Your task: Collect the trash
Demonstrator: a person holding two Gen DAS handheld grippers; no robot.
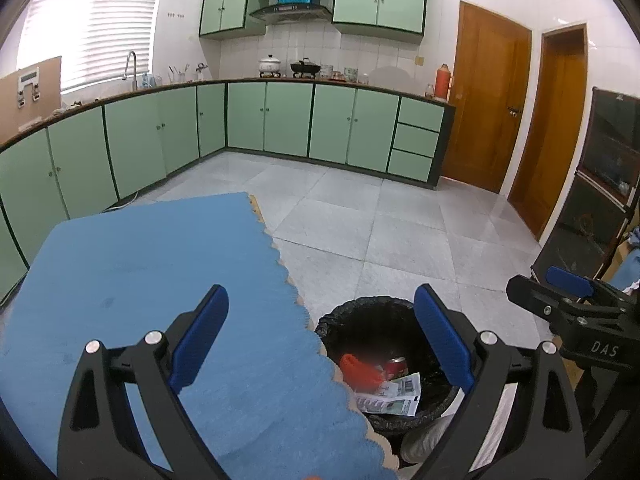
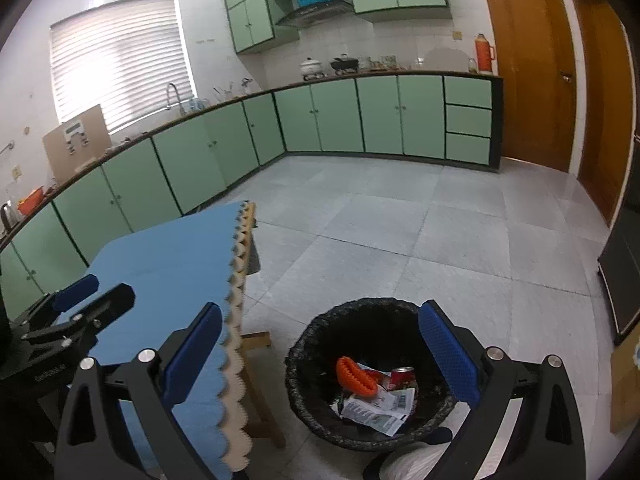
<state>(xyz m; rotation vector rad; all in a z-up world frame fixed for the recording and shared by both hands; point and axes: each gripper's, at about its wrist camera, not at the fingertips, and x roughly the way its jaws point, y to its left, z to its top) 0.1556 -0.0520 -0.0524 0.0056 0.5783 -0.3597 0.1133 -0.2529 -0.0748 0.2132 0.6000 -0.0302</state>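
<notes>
left wrist view: the left gripper [image 1: 320, 332] hangs over the edge of a table covered with a blue cloth [image 1: 140, 280], its blue-padded fingers spread wide with nothing between them. past the scalloped cloth edge, on the grey tiled floor [image 1: 380, 216], stands a round bin lined with a black bag [image 1: 360, 312]. inside the bin lie an orange ridged piece [image 1: 360, 372], a red can [image 1: 397, 367] and printed paper wrappers [image 1: 394, 396] with barcodes. the right gripper [image 1: 568, 292] shows at the right edge of this view, one blue pad visible; from here its spread is hard to judge. right wrist view: the right gripper [image 2: 320, 348] is tilted down toward the same bin [image 2: 320, 332], fingers wide apart and empty, the right finger's blue pad [image 2: 448, 356] overlapping the bin's far rim in the picture. the orange piece [image 2: 356, 376], the can [image 2: 402, 376] and the wrappers [image 2: 380, 408] sit together at the bottom of the bag. the left gripper [image 2: 84, 300] appears at the left over the blue cloth [image 2: 172, 272], whose cream scalloped trim hangs down beside a wooden table leg [image 2: 264, 392]. green cabinets [image 2: 320, 116] line the walls behind, and a wooden door [image 2: 532, 72] stands at the right.
</notes>
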